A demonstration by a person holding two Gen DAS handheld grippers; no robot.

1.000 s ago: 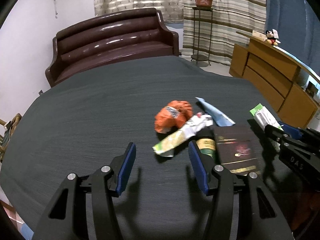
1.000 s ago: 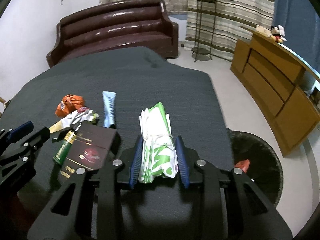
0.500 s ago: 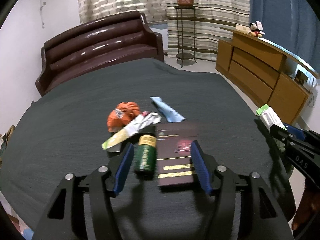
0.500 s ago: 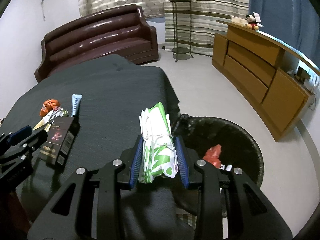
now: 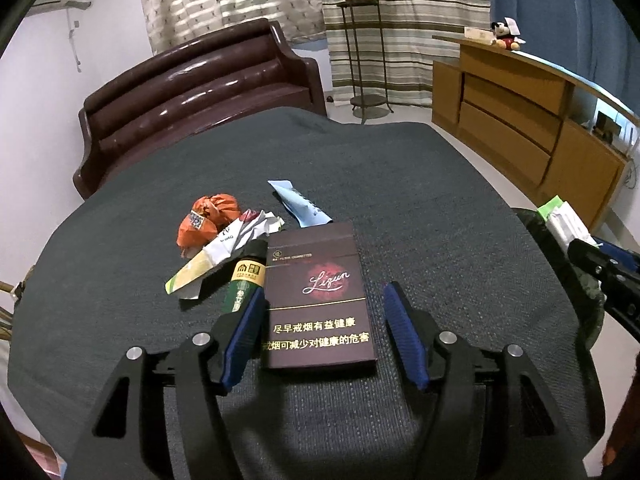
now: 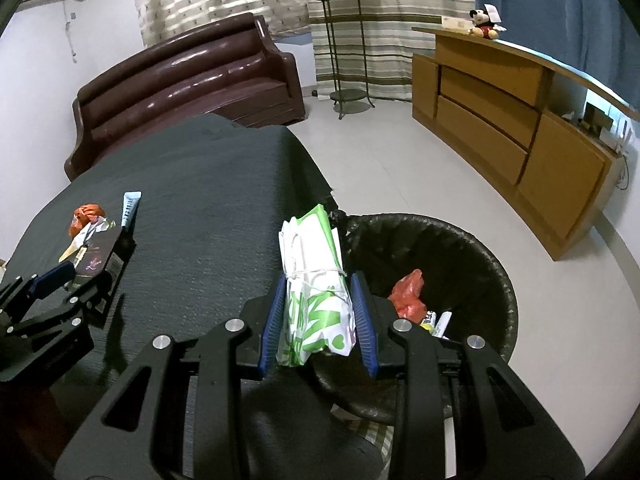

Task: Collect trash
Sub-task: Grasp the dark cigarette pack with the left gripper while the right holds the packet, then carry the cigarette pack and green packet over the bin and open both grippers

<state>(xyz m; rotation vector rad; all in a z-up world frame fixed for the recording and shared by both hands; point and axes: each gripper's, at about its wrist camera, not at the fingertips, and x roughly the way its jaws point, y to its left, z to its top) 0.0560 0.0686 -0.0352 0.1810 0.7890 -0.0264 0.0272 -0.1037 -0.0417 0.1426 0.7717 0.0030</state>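
A dark maroon cigarette box (image 5: 316,264) lies flat on the grey-clothed table (image 5: 400,184). My left gripper (image 5: 322,294) is open and straddles the box's near half, with a gap at each pad. Left of the box lie a green tube (image 5: 244,284), a white and yellow wrapper (image 5: 224,248), a crumpled orange wrapper (image 5: 208,220) and a light blue sachet (image 5: 298,204). My right gripper (image 6: 319,280) is shut on a folded green and white bag (image 6: 312,240) at the table's right edge. It is beside the black bin (image 6: 460,248).
The bin stands on the floor against the table's right side and holds a red wrapper (image 6: 408,292) and small scraps. A brown sofa (image 5: 200,92) is behind the table. A wooden cabinet (image 6: 500,128) and a plant stand (image 6: 344,52) are on the right.
My left gripper has shifted right from the wrappers to over the cigarette box, and its jaws stand wider. My right gripper has carried the bag right, from over the table to the bin's side.
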